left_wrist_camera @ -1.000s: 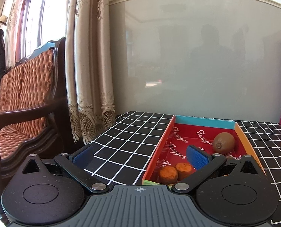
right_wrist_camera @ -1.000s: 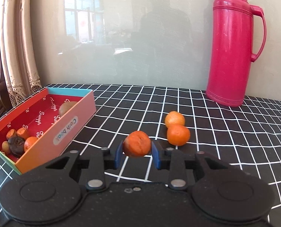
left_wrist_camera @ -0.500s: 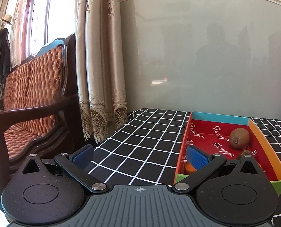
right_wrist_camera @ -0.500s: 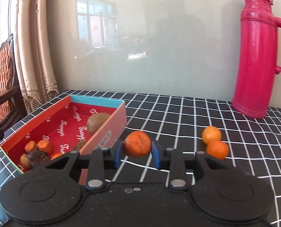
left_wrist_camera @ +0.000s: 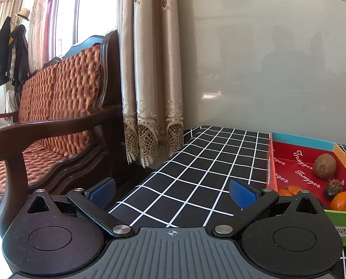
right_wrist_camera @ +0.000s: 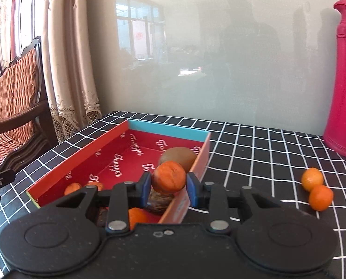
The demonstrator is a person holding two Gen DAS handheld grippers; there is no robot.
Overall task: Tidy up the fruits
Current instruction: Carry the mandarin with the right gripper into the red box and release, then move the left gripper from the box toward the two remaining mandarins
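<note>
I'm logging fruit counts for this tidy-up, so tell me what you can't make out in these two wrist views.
- Right wrist view: the right gripper, shut on an orange, hides the near end of the red box, so no full count there.
- Left wrist view: the frame's right edge cuts off the box; the open left gripper covers its near corner.
- Right wrist view: the pink flask is cropped at the right edge.

The red floor of the box (left_wrist_camera: pixel 289 162) carries the white script word "Tangger" printed over and over, also readable in the right wrist view. On the box's outer side wall a white oval label (left_wrist_camera: pixel 345 232) shows upside-down letters, only "Clon" legible.
</note>
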